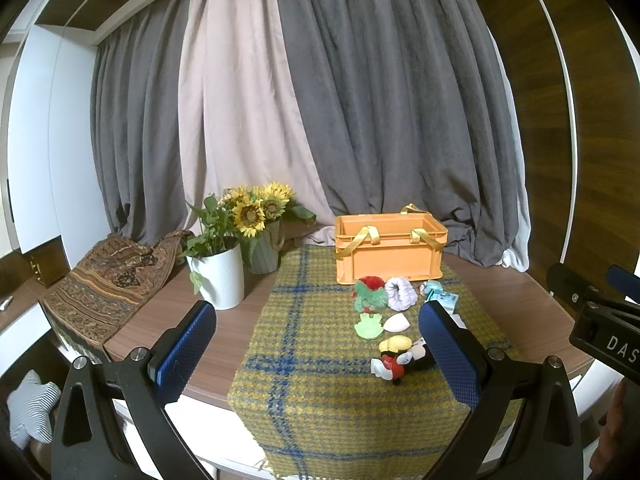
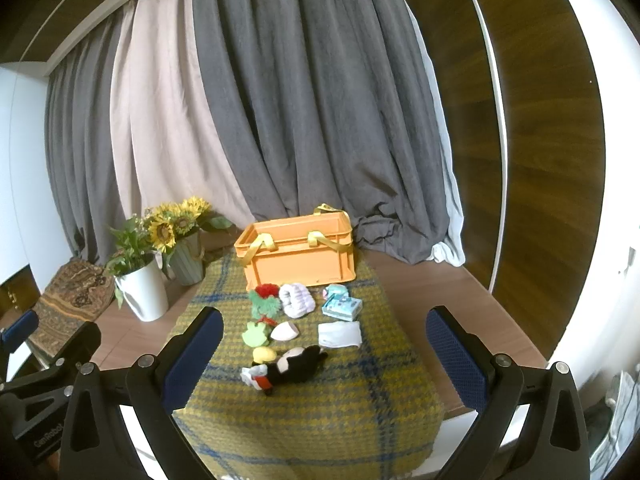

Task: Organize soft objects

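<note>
Now, with both grippers' jaws spread, lower your left gripper (image 1: pixel 316 350) squarely over the Mickey Mouse plush (image 1: pixel 404 358) before pinching.

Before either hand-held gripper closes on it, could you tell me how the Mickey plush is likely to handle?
The Mickey plush lies slumped on the plaid cloth, so it will probably squash and droop when pinched. It looks stuffed, so likely light. Its fabric should grip well and is unlikely to roll.
</note>
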`<control>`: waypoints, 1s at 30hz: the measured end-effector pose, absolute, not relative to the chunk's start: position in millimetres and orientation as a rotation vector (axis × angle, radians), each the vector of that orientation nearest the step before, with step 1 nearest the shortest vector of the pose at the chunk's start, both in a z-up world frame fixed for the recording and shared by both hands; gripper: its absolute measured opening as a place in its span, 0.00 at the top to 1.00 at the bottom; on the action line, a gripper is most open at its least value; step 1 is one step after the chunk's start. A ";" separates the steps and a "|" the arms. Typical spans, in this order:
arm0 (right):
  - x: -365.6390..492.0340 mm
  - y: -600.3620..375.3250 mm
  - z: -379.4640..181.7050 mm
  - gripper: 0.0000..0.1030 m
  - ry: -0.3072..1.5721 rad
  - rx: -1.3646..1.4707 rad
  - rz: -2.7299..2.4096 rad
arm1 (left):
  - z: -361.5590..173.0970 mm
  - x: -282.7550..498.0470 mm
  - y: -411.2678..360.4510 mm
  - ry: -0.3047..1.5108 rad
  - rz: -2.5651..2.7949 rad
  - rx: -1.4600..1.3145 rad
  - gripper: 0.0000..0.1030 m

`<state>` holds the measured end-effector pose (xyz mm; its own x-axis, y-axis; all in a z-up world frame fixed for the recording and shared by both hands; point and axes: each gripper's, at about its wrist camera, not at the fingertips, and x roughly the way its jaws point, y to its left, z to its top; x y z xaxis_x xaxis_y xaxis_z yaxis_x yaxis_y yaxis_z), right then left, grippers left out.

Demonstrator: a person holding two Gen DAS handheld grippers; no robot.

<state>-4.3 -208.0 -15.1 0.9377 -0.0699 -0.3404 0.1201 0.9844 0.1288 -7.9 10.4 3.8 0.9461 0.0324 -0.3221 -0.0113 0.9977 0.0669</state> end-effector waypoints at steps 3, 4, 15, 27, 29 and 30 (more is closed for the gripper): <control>-4.2 -208.1 -15.9 0.00 0.342 0.150 -0.097 | 3.1 -8.8 9.9 0.329 0.022 0.064 0.00; -4.3 -207.9 -16.1 0.00 0.342 0.150 -0.097 | 3.0 -8.9 9.8 0.328 0.022 0.065 0.00; -4.2 -207.4 -16.6 0.00 0.341 0.148 -0.097 | 2.5 -9.1 9.9 0.327 0.021 0.065 0.00; -3.9 -207.4 -16.1 0.00 0.341 0.149 -0.095 | 2.1 -7.9 11.2 0.328 0.021 0.066 0.00; -3.7 -207.2 -16.0 0.00 0.341 0.150 -0.095 | 1.8 -8.1 11.1 0.328 0.022 0.067 0.00; -3.8 -207.0 -16.5 0.00 0.341 0.149 -0.094 | 1.9 -7.1 12.0 0.329 0.023 0.068 0.00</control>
